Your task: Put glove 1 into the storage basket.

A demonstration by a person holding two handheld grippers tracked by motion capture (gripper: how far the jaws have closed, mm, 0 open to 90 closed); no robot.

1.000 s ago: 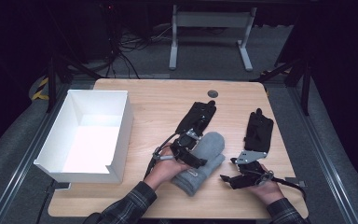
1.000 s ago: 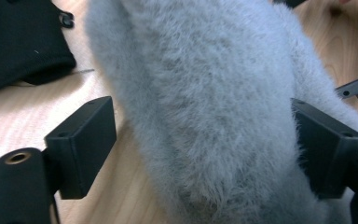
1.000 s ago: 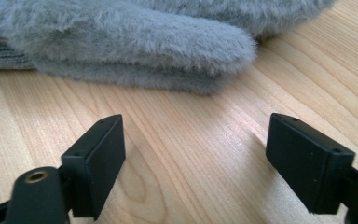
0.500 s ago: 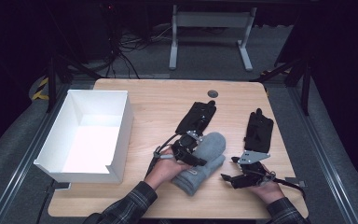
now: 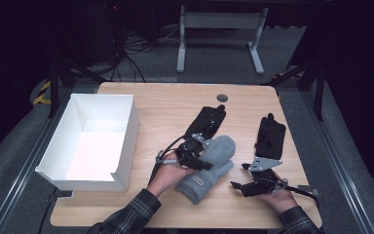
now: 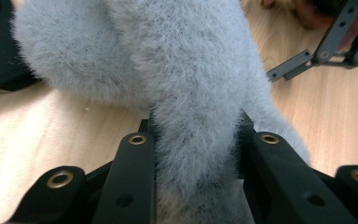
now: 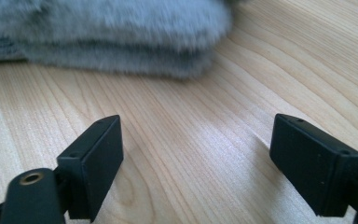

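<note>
A pair of grey fuzzy mittens lies stacked near the table's front middle. My left gripper comes in from their left. Its jaws have just been closing, and they now pinch a fold of the top grey mitten between the pads. To the right of the mittens my right gripper rests low on the wood with its jaws pointing at them. In the right gripper view it stands open over bare wood, with the mittens' edge just ahead.
An empty white box stands at the table's left. One black glove lies behind the mittens and another black glove lies at the right. A round grommet sits near the table's back edge.
The left gripper's jaws have closed on the top grey mitten and the hand has risen slightly. The right gripper has stayed where it was.
</note>
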